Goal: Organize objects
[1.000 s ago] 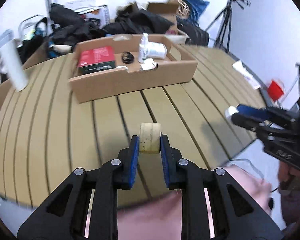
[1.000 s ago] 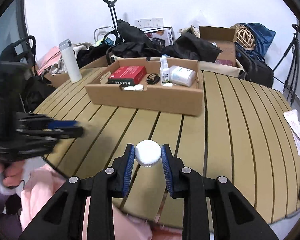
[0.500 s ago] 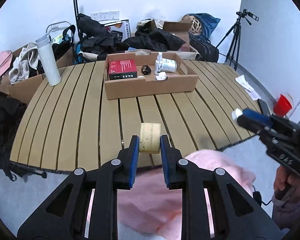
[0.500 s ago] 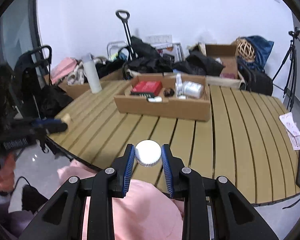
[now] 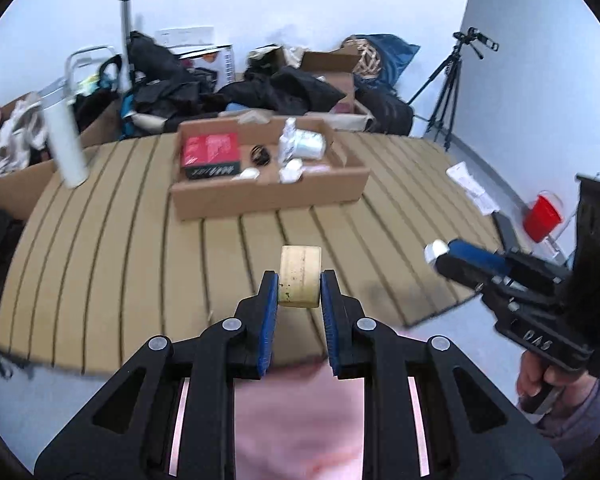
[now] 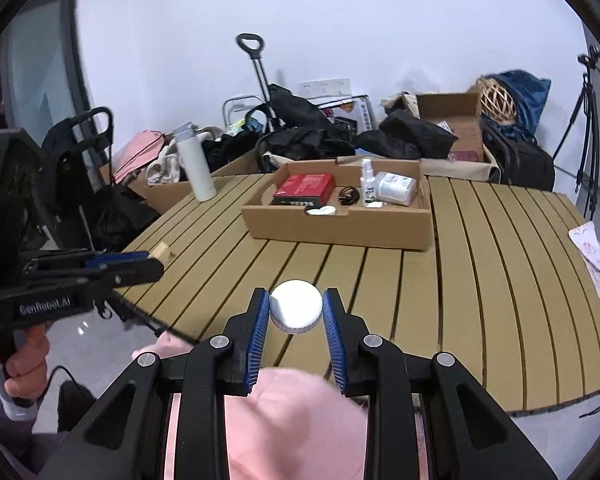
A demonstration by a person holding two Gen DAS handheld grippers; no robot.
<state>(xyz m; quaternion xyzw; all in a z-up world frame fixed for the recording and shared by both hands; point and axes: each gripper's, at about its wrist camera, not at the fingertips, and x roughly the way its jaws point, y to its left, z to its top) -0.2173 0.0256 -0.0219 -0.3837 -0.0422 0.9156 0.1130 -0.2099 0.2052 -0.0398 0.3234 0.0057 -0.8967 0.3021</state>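
My left gripper (image 5: 299, 280) is shut on a cream tape roll (image 5: 300, 275), held near the front edge of the slatted wooden table (image 5: 100, 248). My right gripper (image 6: 295, 309) is shut on a white round-capped container (image 6: 296, 311), above the table's near edge (image 6: 480, 300). A cardboard tray (image 5: 268, 196) stands at the table's middle back, holding a red box (image 5: 211, 152), a spray bottle (image 6: 366, 183), a white jar (image 6: 396, 188) and a black cable coil (image 5: 261, 155). Each gripper shows in the other's view: the right one (image 5: 436, 250) and the left one (image 6: 158, 254).
A white flask (image 6: 194, 168) stands at the table's back left. Bags, clothes and cardboard boxes (image 6: 452, 124) pile behind the table. A tripod (image 5: 448, 96) and a red cup (image 5: 542, 218) are on the floor at right. Papers (image 6: 592, 256) lie past the right edge.
Both grippers have pulled back and risen away from the table, still gripping their objects; the views then swung slightly, bringing the table and tray a bit closer again.
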